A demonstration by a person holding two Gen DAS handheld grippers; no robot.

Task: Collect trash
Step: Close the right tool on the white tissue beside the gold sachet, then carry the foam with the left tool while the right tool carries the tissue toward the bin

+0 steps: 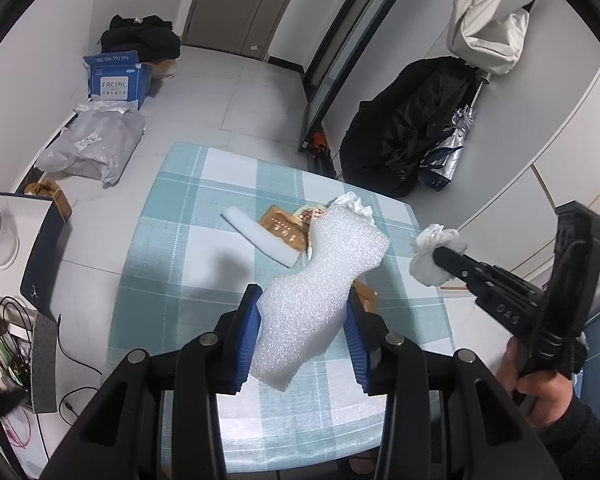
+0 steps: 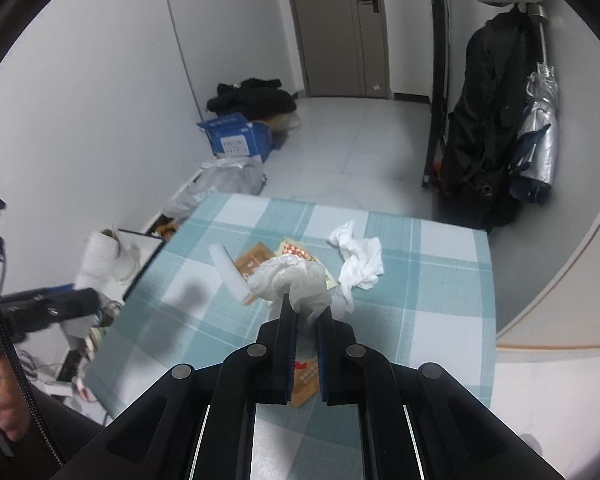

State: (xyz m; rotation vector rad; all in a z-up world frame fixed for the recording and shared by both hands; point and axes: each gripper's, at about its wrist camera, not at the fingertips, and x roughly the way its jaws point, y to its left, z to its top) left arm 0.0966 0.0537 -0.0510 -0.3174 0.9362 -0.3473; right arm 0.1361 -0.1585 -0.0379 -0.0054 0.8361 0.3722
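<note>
Two pieces are held: foam sheet (image 1: 320, 292) in the left gripper (image 1: 306, 320), crumpled tissue (image 2: 296, 280) in the right gripper's (image 2: 306, 316) narrow jaws; both should be kept pinched above the checked surface (image 2: 440, 300) until binned

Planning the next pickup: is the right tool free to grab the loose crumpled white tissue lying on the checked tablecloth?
Probably not yet: the right tool is already clamped on another crumpled tissue wad.

Even, cool indoor light, soft shadows, heavy fisheye bending, dark vignetted corners.
</note>
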